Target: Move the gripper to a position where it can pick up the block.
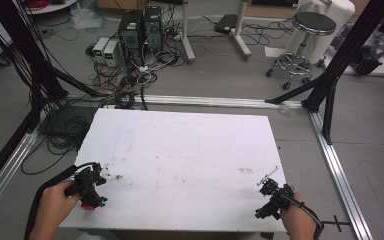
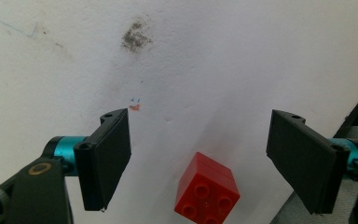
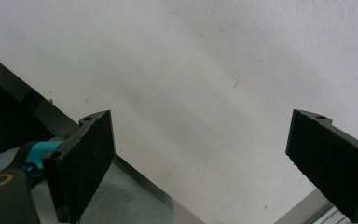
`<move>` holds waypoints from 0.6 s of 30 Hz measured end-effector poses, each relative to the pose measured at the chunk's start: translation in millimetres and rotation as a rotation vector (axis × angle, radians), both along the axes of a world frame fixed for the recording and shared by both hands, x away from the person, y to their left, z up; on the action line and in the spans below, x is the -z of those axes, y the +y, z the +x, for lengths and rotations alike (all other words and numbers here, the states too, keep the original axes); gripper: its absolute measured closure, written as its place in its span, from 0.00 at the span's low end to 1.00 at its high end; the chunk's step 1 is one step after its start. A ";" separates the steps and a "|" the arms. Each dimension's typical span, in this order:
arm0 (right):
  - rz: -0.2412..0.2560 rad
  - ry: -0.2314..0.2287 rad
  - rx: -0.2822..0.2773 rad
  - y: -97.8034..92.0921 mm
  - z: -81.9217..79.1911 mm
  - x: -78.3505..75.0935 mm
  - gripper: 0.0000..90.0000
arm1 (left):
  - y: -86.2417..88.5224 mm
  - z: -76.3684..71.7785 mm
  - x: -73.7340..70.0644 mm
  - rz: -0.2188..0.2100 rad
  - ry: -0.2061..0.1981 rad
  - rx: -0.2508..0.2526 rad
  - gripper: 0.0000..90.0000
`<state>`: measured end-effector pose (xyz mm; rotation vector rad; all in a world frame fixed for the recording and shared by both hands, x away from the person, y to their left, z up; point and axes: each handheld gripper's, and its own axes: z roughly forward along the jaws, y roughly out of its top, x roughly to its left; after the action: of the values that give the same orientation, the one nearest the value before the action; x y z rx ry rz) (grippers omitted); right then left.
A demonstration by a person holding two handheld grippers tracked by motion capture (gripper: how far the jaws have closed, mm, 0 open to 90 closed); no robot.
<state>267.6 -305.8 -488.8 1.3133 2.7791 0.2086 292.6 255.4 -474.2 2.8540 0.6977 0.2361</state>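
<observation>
Left tool (image 2: 199, 158) wide apart above red brick (image 2: 207, 190); right tool (image 3: 200, 168) likewise agape over white table (image 1: 190, 150).

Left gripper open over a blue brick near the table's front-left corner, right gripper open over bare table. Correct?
Not quite: the brick is red, not blue, as the left gripper view shows. The rest holds: the left gripper is open over it near the front-left corner of the table, and the right gripper is open over bare table.
</observation>
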 end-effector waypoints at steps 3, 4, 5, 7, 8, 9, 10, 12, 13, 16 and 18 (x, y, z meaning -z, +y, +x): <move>0.003 0.001 0.002 -0.7 -0.3 0.0 0.08 | 0.5 0.2 -1.0 0.000 -0.002 0.013 0.25; 0.002 0.001 -0.001 -0.6 -0.2 0.1 0.08 | 0.8 0.1 -1.5 -0.001 -0.011 0.015 0.25; 0.000 -0.002 0.001 0.1 -0.4 0.4 0.08 | 1.0 -0.1 -1.6 -0.004 -0.012 0.015 0.25; 0.003 0.002 -0.004 0.6 -0.2 0.2 0.08 | 1.6 0.1 -1.7 -0.010 -0.007 0.020 0.25; 0.004 0.001 -0.005 0.8 -0.3 0.2 0.08 | 1.9 0.1 -1.7 -0.012 -0.007 0.020 0.25; 0.004 0.002 -0.007 0.7 -0.3 0.0 0.08 | 2.3 0.4 -1.7 -0.012 -0.007 0.021 0.25; 0.003 0.003 -0.006 0.5 -0.5 -0.2 0.08 | 2.6 1.0 -1.9 -0.011 -0.005 0.024 0.25; 0.007 0.007 0.001 -0.3 -1.4 -0.7 0.08 | 3.0 0.7 -2.3 -0.014 -0.001 0.025 0.25; 0.009 0.006 0.003 -0.9 -2.0 -0.8 0.08 | 3.3 0.7 -2.6 -0.011 0.002 0.032 0.25; 0.012 0.002 0.008 -3.4 -2.4 -2.1 0.08 | 2.5 1.2 -1.9 -0.017 0.006 0.031 0.25; 0.017 0.001 0.010 -3.9 -2.7 -3.1 0.08 | 1.7 1.7 -1.9 -0.021 0.009 0.041 0.25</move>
<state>264.9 -309.7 -485.7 1.3317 2.7768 0.2320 294.3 257.1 -472.3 2.8484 0.6386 0.2081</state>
